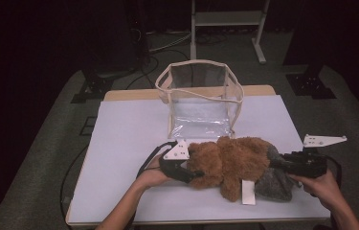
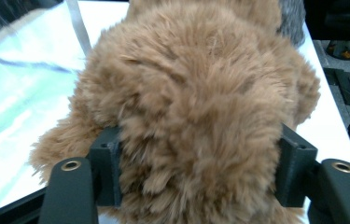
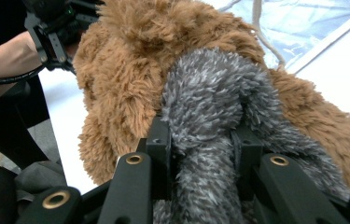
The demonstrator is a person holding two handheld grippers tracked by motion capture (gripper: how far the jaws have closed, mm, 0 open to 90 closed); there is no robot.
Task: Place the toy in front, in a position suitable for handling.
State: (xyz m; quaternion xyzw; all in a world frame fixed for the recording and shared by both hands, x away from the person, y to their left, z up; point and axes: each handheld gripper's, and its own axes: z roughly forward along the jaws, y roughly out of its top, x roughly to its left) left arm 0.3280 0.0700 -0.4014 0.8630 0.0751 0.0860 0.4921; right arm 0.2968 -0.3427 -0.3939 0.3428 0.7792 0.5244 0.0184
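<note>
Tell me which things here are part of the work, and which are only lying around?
In the work:
- plush toy, brown with grey parts
- left gripper, jaws around its brown end
- right gripper, shut on a grey limb
- clear bag, open, probably the toy's destination

Lying about:
- metal stand behind the table
- floor cables

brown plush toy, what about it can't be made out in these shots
- High view: the brown plush toy lies face hidden; the left tongs cover one end.
- Left gripper view: its fur blocks whatever lies behind it.
- Right gripper view: the grey plush part hides its middle.
- High view: the white tag is too small to read.
</note>
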